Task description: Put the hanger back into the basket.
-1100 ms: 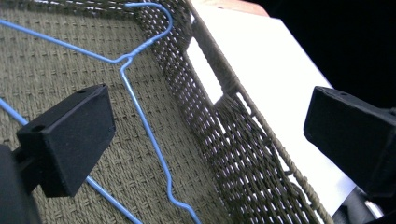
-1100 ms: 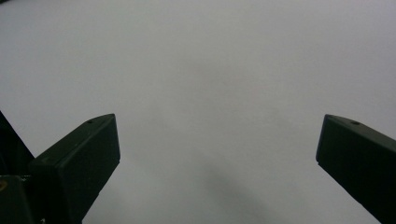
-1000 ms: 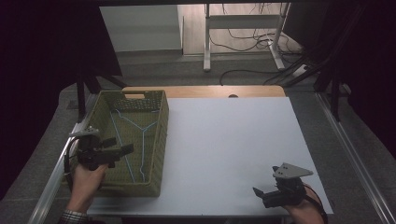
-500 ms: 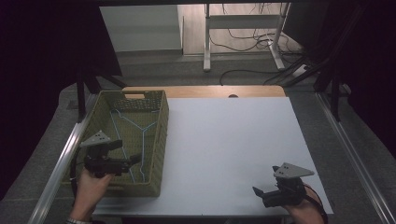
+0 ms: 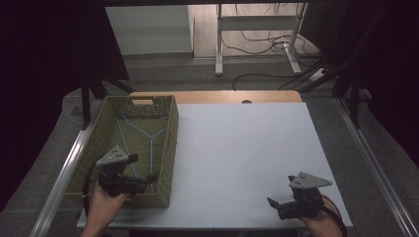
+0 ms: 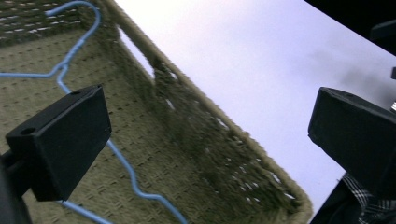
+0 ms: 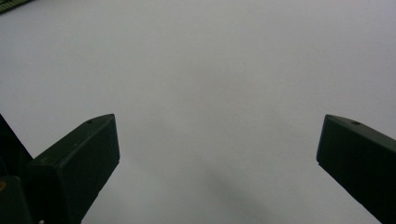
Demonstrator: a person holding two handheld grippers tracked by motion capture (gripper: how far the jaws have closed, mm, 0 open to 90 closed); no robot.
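Note:
A woven olive basket (image 5: 170,143) stands on the left of the white table (image 5: 237,148). Blue wire hangers (image 5: 148,136) lie flat on its bottom. My left gripper (image 5: 150,177) hovers over the basket's near end, pointing right, open and holding nothing. In the left gripper view its jaws stand wide apart (image 6: 205,135) over the basket's right wall (image 6: 201,140), with a blue hanger (image 6: 70,51) passing under the left jaw. My right gripper (image 5: 271,202) rests low at the table's near right edge, pointing left. It is open (image 7: 215,154) over bare white tabletop.
Metal rails (image 5: 64,168) run along both sides of the table, and a wooden strip (image 5: 222,96) borders its far edge. Beyond it stand a desk frame (image 5: 257,34) and floor cables. A plaid sleeve (image 6: 369,210) shows behind the left gripper's right jaw.
My left gripper has moved from the basket's left rim toward the near end and rightward, lower over the basket. The right gripper has stayed put.

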